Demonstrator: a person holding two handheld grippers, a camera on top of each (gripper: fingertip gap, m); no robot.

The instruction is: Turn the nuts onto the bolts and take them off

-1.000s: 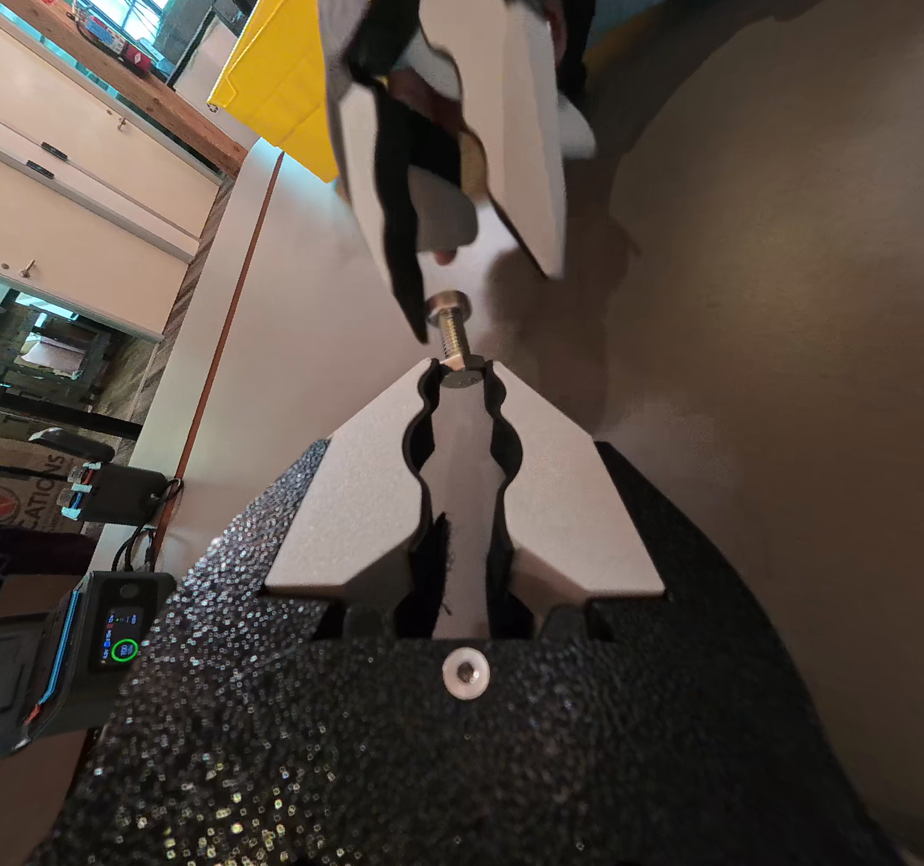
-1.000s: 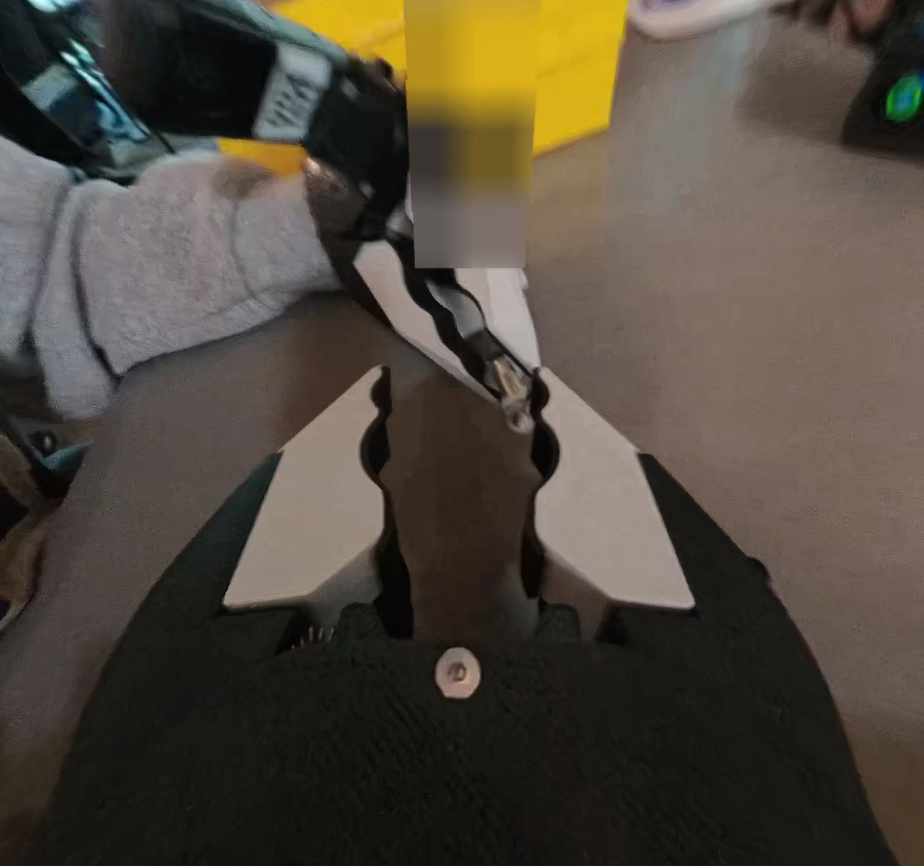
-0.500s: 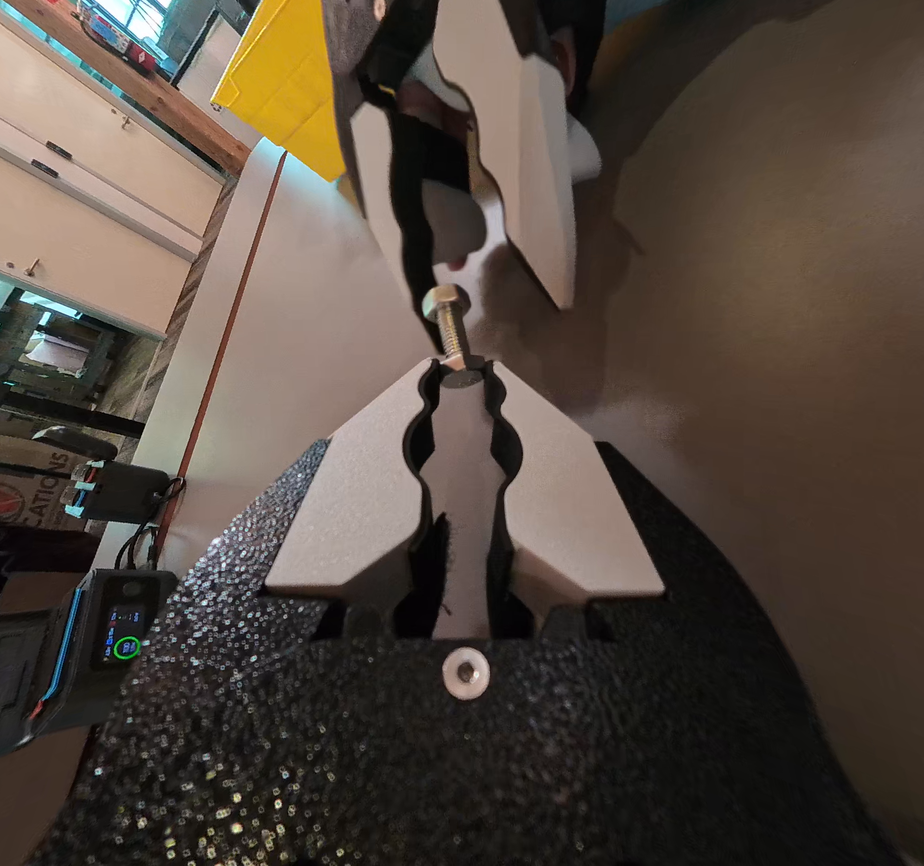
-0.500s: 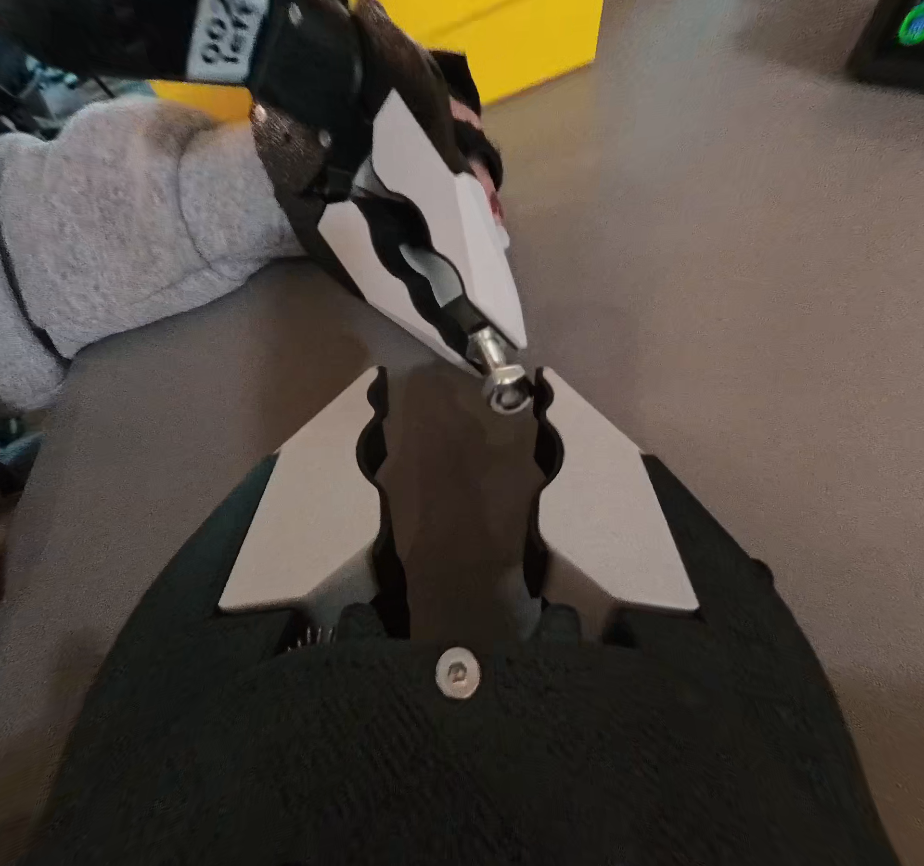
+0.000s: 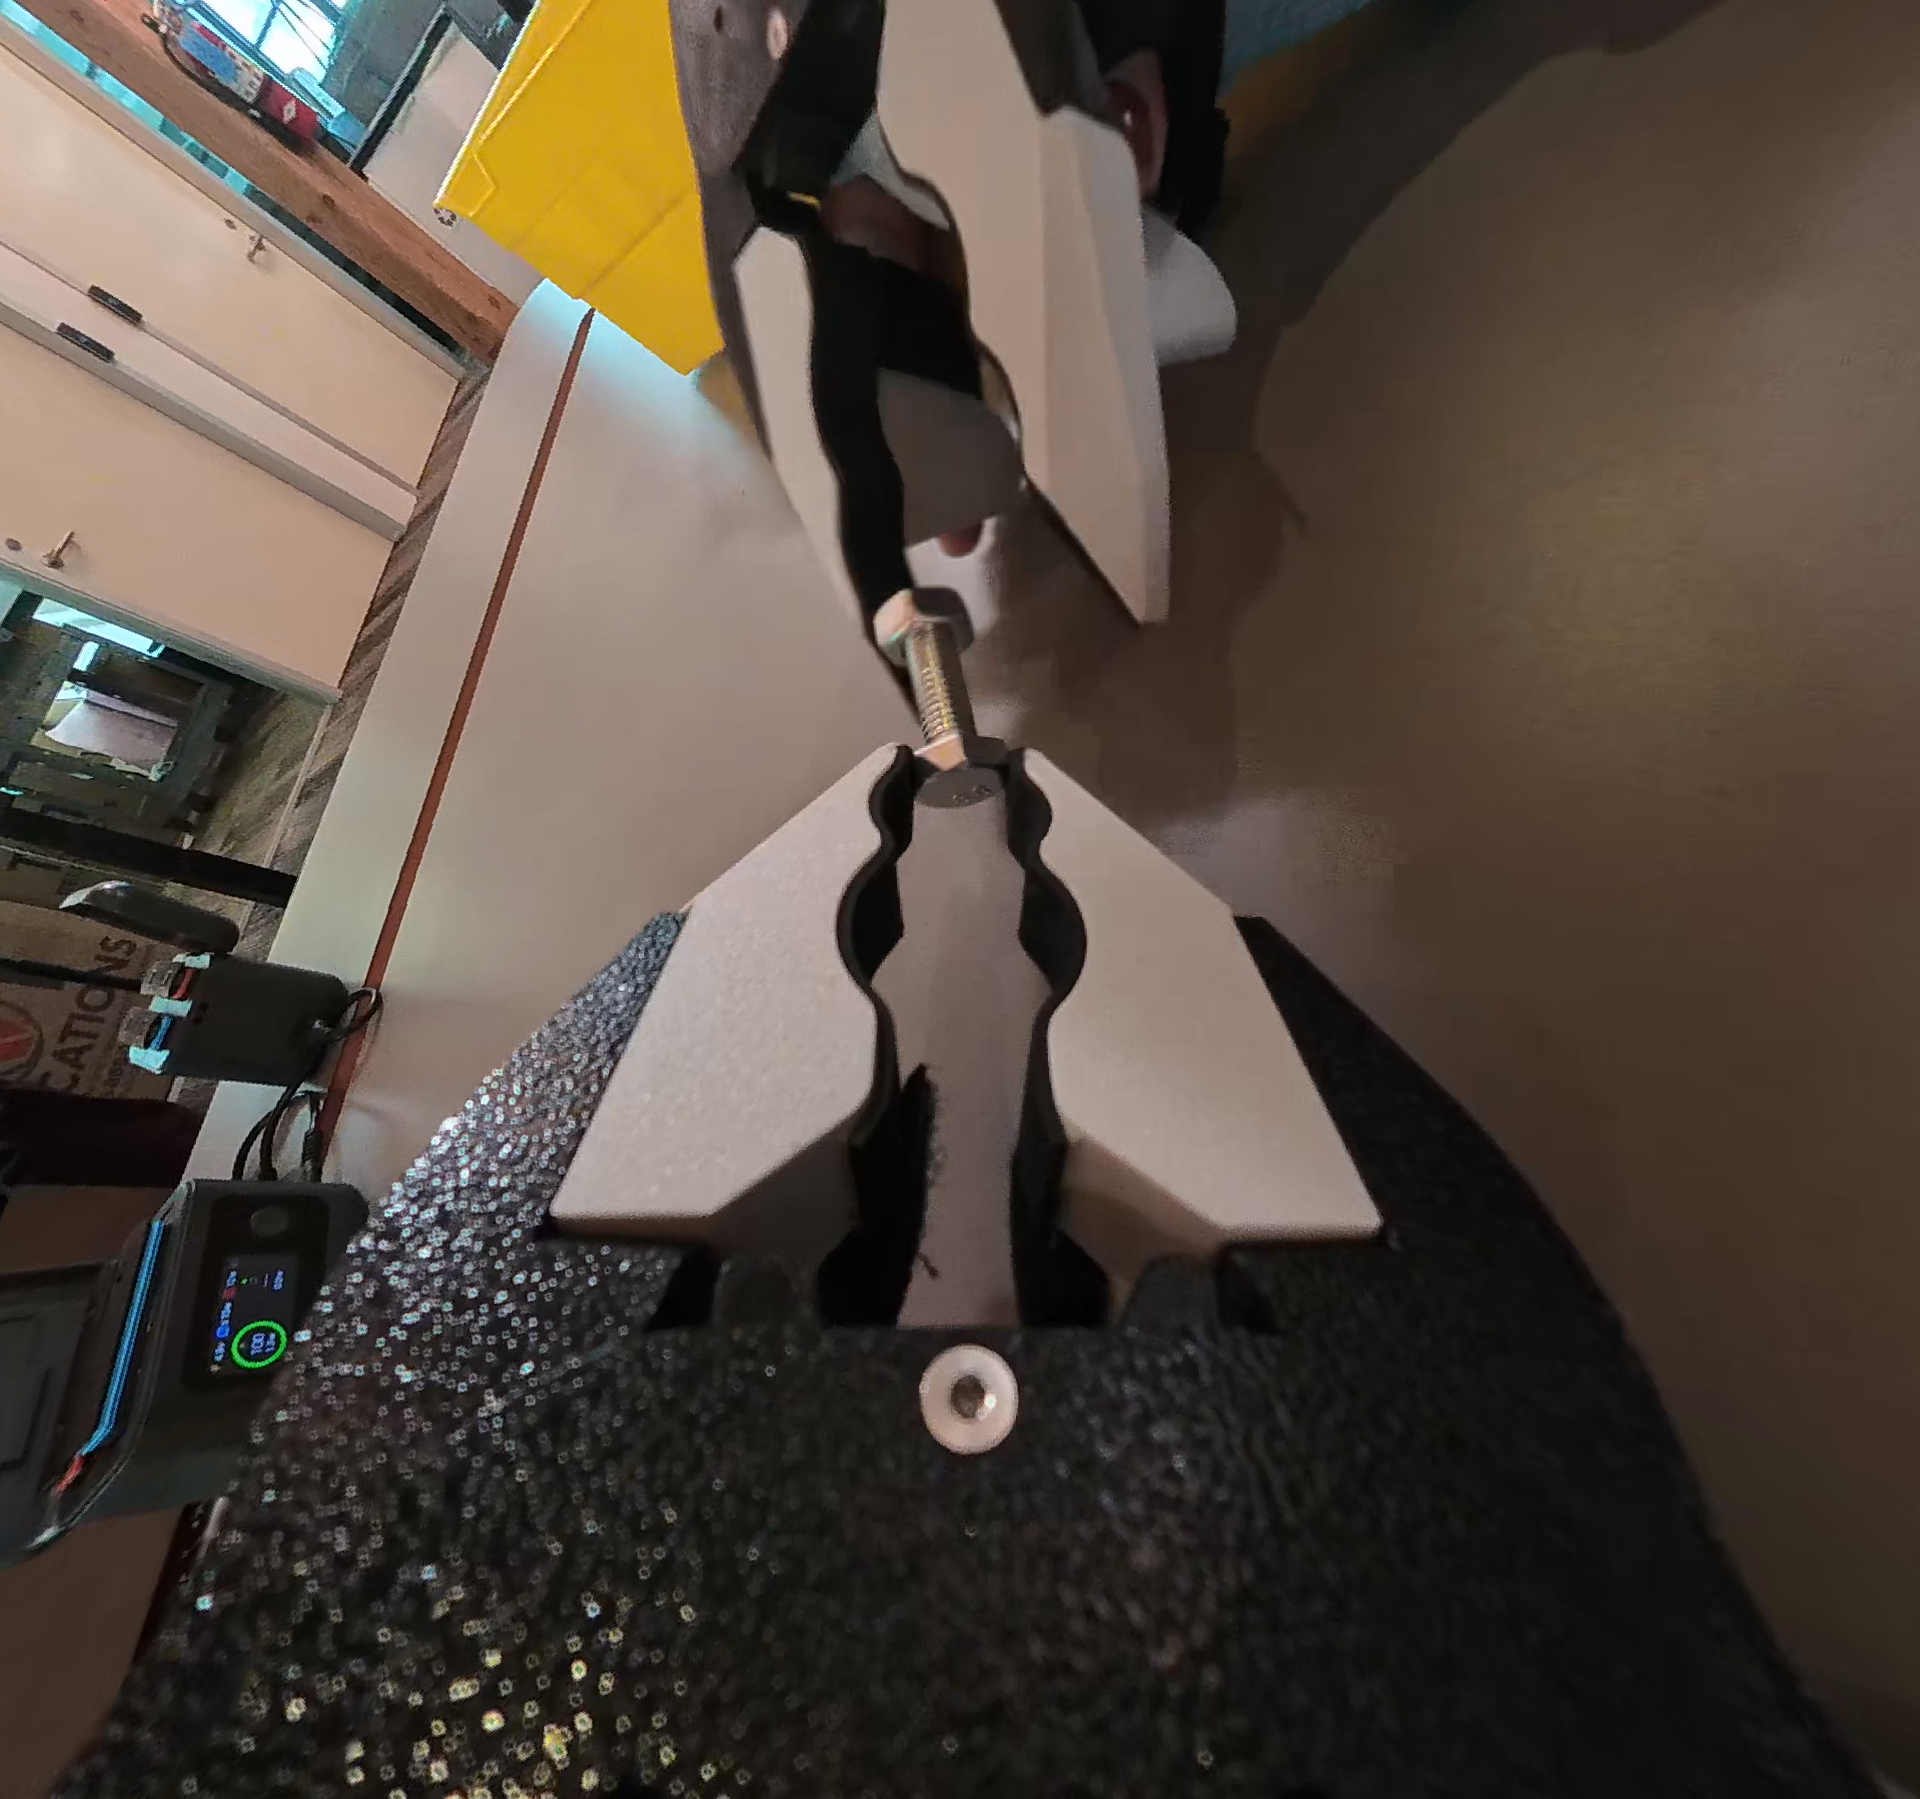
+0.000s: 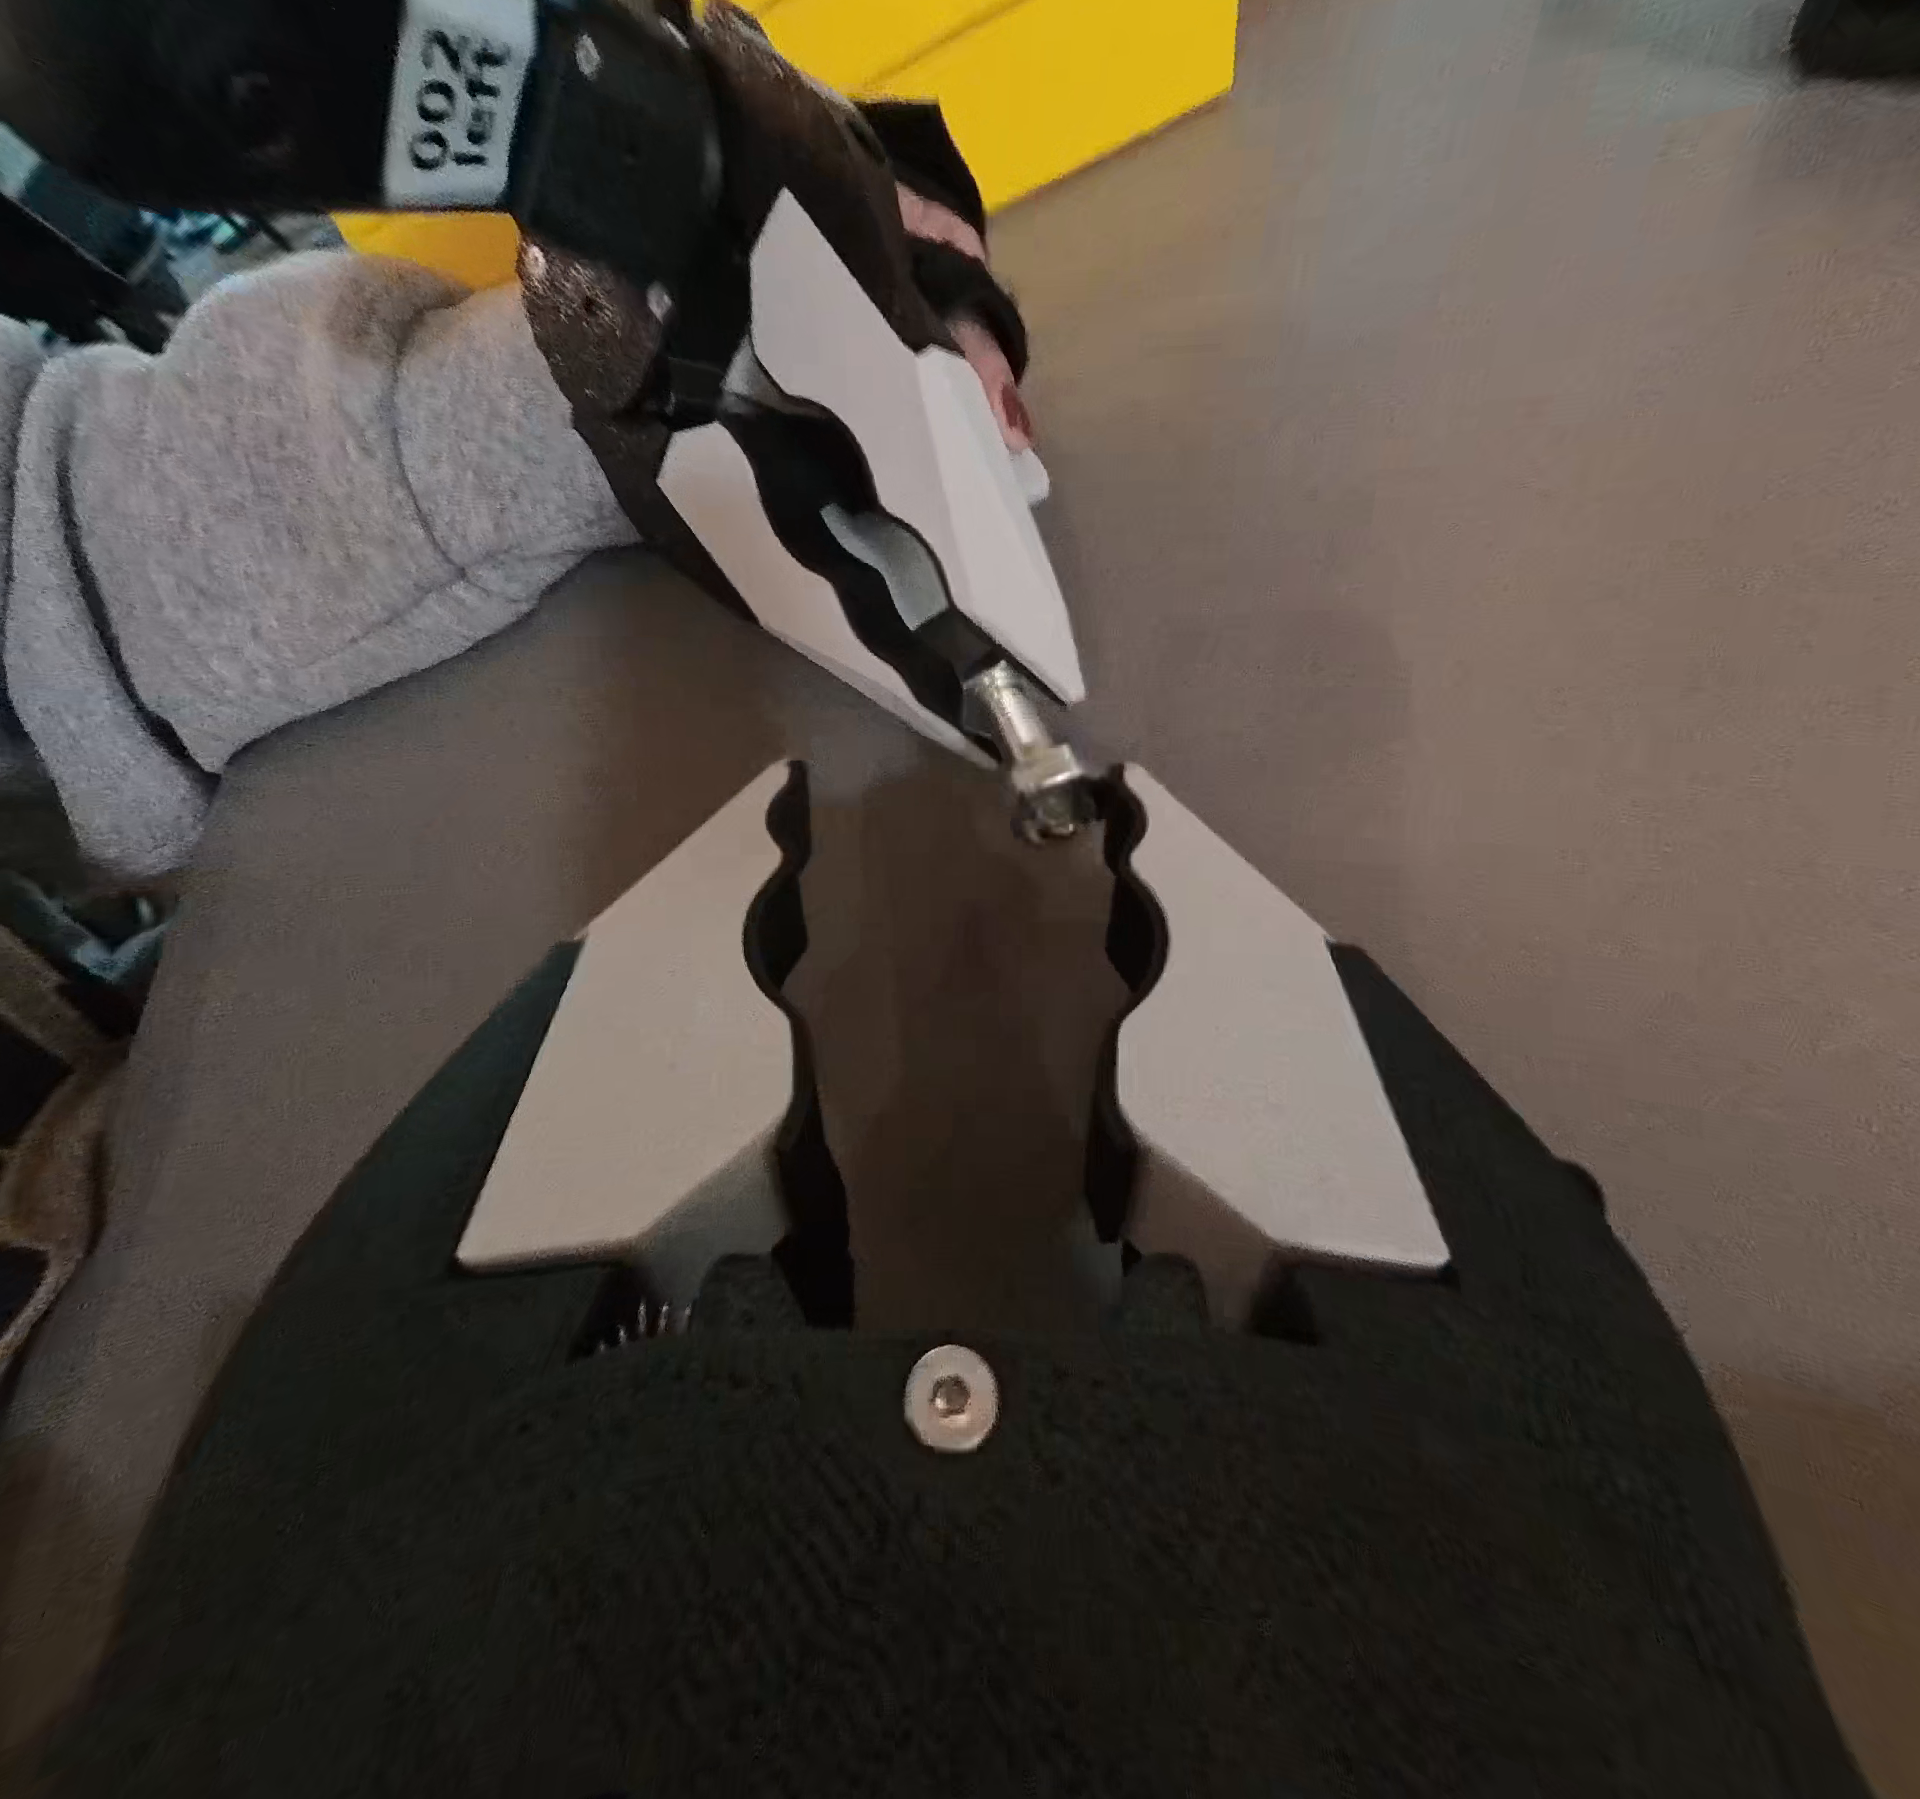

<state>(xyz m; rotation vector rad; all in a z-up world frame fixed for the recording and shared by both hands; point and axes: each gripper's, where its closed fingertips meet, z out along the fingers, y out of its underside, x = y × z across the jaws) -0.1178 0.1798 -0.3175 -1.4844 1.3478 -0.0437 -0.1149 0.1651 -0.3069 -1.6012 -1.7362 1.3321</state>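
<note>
My left gripper (image 5: 961, 775) is shut on the head of a steel bolt (image 5: 938, 691), which points away from it. A hex nut (image 5: 924, 619) sits at the far end of the thread. My right gripper (image 5: 1016, 591) faces it with jaws open. In the right wrist view the right gripper (image 6: 958, 779) is open, and the nut (image 6: 1049, 793) lies just inside its right fingertip (image 6: 1138, 814), apart from the left one. The left gripper (image 6: 1023, 723) comes in from the upper left, holding the bolt (image 6: 1003, 705).
A yellow bin (image 5: 582, 149) stands at the back of the grey table (image 5: 1558, 710) and shows in the right wrist view (image 6: 935, 35). A black device with a green-lit screen (image 5: 239, 1323) sits at the table's left edge. A grey sleeve (image 6: 260, 482) lies behind the left gripper.
The right gripper has closed in on the bolt's end, and the nut now sits between its open fingertips by the right one. The left gripper keeps its hold on the bolt.
</note>
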